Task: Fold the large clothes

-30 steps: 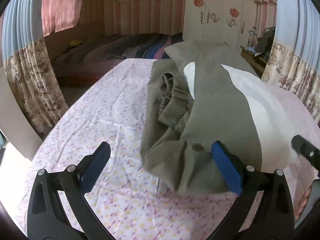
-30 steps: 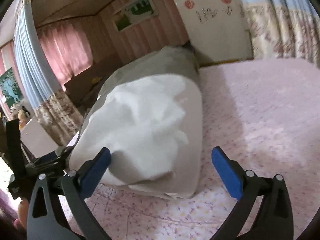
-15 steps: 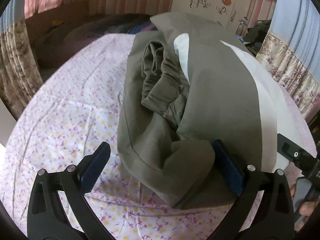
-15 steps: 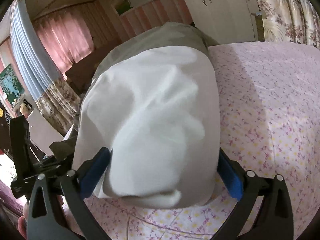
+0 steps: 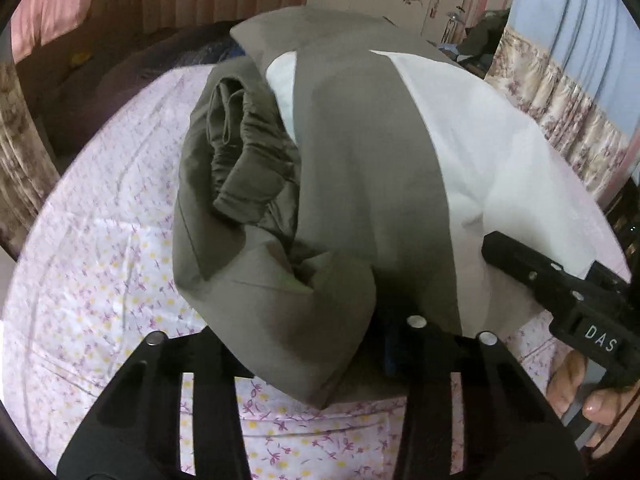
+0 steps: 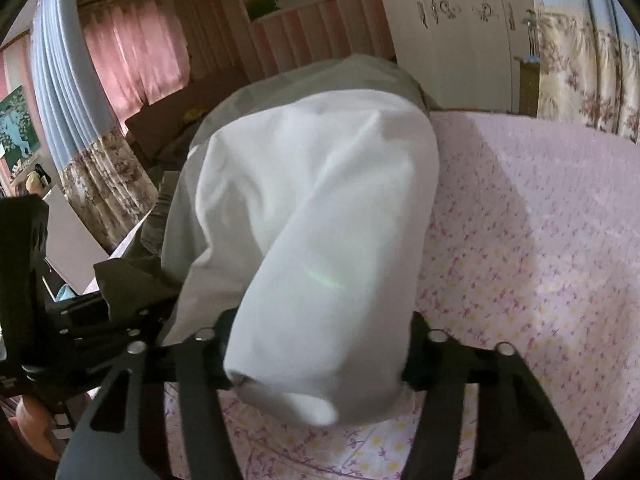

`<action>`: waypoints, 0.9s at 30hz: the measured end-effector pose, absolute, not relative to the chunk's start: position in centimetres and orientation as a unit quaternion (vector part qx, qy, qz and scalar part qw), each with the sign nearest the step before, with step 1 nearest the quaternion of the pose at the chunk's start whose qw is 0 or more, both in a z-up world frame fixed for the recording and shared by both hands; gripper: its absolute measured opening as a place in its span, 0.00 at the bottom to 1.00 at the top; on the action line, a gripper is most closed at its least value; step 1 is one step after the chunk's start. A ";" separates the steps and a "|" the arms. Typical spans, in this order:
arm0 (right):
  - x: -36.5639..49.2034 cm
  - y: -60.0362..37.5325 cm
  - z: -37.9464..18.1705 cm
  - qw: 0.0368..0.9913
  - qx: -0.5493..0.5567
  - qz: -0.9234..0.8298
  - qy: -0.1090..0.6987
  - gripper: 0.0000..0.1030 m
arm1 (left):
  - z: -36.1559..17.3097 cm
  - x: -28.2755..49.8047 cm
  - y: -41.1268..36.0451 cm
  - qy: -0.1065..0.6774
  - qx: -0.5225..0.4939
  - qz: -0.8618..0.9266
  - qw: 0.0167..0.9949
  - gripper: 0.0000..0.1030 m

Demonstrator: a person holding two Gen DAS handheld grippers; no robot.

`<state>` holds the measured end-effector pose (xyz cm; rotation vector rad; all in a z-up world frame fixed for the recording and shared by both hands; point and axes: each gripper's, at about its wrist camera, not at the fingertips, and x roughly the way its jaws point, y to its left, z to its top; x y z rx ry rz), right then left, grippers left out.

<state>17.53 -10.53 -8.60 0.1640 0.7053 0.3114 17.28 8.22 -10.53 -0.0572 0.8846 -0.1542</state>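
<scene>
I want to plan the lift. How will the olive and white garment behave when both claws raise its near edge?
The garment probably sags between the left claw and right claw, as it already bunches softly. Its loose sleeve may slide out.

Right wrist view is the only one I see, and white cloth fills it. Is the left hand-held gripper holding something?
Observer: Yes. The left hand-held gripper is shut on the near olive corner of the garment.
Operator: Is the garment also white on that side?
Observer: No. From the left wrist view it is mostly olive, and a white band runs only along its right.
Operator: Does the olive part lie flat?
Observer: Not fully. A gathered olive bundle lies crumpled on its left half.
</scene>
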 end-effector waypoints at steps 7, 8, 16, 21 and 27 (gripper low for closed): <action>15.3 -13.6 -6.6 0.947 0.059 0.117 0.295 0.40 | -8.6 16.5 2.0 0.393 0.023 -0.059 0.917 0.27; 15.0 -14.5 -6.5 0.948 0.055 0.112 0.292 0.40 | -8.4 16.2 0.7 0.387 0.027 -0.061 0.920 0.26; 10.9 -23.0 -4.3 0.961 0.036 0.067 0.265 0.39 | -6.6 13.9 -8.2 0.353 0.045 -0.107 0.928 0.24; 10.0 -26.6 -4.9 0.955 0.003 0.062 0.290 0.40 | -7.6 12.5 -12.3 0.352 0.060 -0.135 0.924 0.27; 10.4 -28.5 -7.2 0.938 0.000 0.096 0.332 0.49 | -9.3 12.6 -11.3 0.358 0.081 -0.107 0.924 0.85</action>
